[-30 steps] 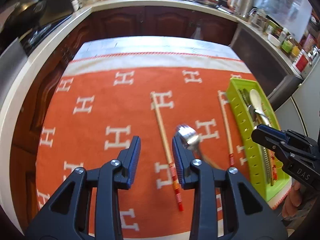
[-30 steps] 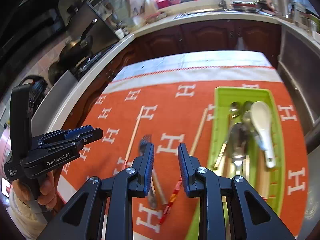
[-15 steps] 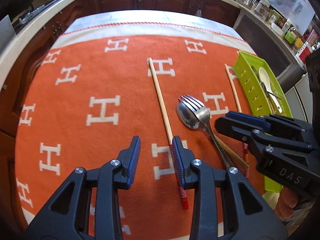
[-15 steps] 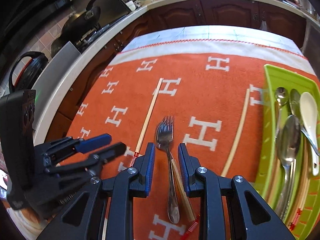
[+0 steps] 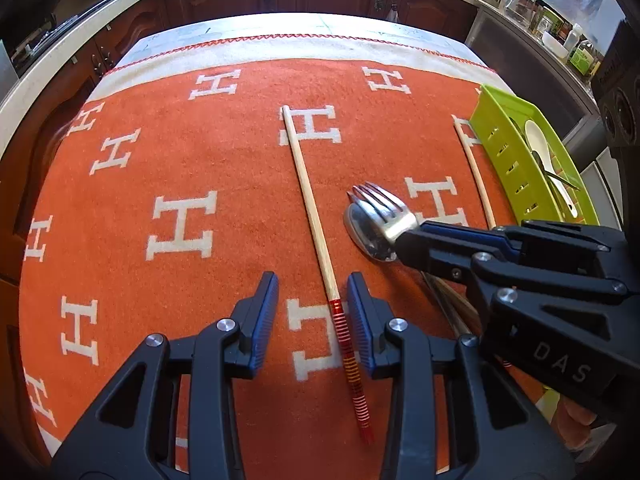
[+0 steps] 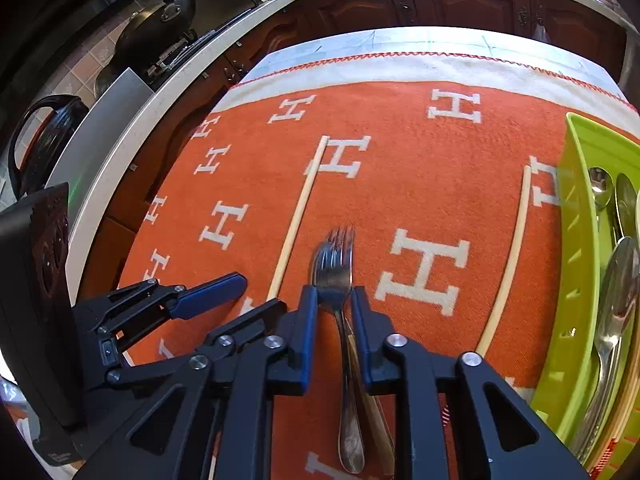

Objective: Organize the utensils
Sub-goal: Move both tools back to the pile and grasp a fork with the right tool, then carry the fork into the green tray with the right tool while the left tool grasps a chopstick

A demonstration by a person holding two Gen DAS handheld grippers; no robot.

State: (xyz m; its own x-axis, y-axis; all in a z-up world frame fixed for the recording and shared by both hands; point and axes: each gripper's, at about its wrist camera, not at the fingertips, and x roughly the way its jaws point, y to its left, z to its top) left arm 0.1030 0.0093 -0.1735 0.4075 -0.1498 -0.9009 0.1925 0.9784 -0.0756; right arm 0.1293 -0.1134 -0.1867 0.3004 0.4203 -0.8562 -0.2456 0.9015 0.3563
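Two pickups lined up: right gripper (image 6: 335,300) straddles the fork (image 6: 334,264) on the orange cloth (image 5: 224,160), unclenched; left gripper (image 5: 313,300), released, brackets a chopstick (image 5: 310,204). Next: clamp, lift, carry to the green tray (image 6: 580,240).

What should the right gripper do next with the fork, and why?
Probably close the right gripper on the fork. Its open fingers already straddle the fork's neck low over the orange cloth, so pinching comes before lifting it toward the green tray. A spoon lies under the fork and may shift.
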